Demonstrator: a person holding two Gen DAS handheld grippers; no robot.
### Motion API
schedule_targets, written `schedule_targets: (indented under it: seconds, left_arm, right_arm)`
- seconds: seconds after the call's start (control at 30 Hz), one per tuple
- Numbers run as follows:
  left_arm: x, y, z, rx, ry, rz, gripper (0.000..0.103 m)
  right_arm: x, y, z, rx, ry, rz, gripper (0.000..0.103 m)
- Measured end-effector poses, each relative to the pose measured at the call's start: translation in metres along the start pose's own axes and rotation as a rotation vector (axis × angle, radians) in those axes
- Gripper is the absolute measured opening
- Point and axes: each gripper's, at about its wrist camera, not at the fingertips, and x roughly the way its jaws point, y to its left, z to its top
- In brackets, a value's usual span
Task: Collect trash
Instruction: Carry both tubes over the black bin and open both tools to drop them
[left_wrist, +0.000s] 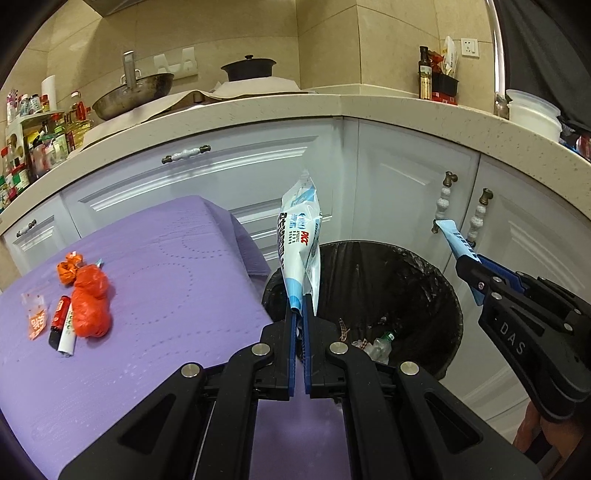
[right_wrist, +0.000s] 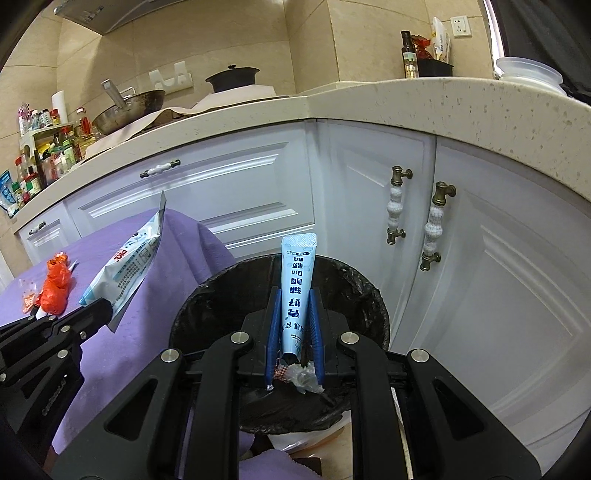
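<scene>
My left gripper (left_wrist: 300, 301) is shut on a white and blue plastic wrapper (left_wrist: 301, 236) and holds it upright at the left rim of the black-lined trash bin (left_wrist: 439, 291). My right gripper (right_wrist: 295, 295) is shut on a light blue tube (right_wrist: 297, 280) and holds it over the bin (right_wrist: 365, 295). The right gripper also shows in the left wrist view (left_wrist: 467, 271), over the bin's right rim. On the purple cloth (left_wrist: 166, 295) lie a red plastic bag (left_wrist: 90, 302), an orange wrapper (left_wrist: 68, 269), a small orange packet (left_wrist: 36, 317) and a dark and a white stick (left_wrist: 64, 326).
White cabinet doors (right_wrist: 229, 184) with knobbed handles (right_wrist: 432, 225) stand behind the bin. A beige counter (left_wrist: 332, 107) above carries a wok (left_wrist: 133, 92), a black pot (left_wrist: 249, 68), bottles and white tubs (left_wrist: 533, 114). Some trash lies inside the bin (left_wrist: 376, 341).
</scene>
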Motion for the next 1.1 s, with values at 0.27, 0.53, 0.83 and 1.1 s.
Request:
schedule_targets:
  seconds: [0.27, 0.53, 0.83, 1.1]
  left_arm:
    - [0.020, -0.008, 0.006, 0.011, 0.011, 0.006, 0.004]
    - [0.034, -0.010, 0.004, 0.021, 0.033, 0.010, 0.020]
    - [0.028, -0.004, 0.004, 0.003, 0.023, 0.010, 0.032]
    - [0.018, 0.009, 0.006, -0.020, 0.007, 0.025, 0.039]
  right_arm:
    - [0.016, -0.008, 0.001, 0.014, 0.004, -0.008, 0.016]
    - [0.030, -0.011, 0.000, 0.027, 0.008, -0.028, 0.035]
    - [0.025, -0.009, 0.000, 0.023, 0.004, -0.036, 0.036]
    - [0.018, -0.005, 0.002, 0.023, -0.009, -0.043, 0.043]
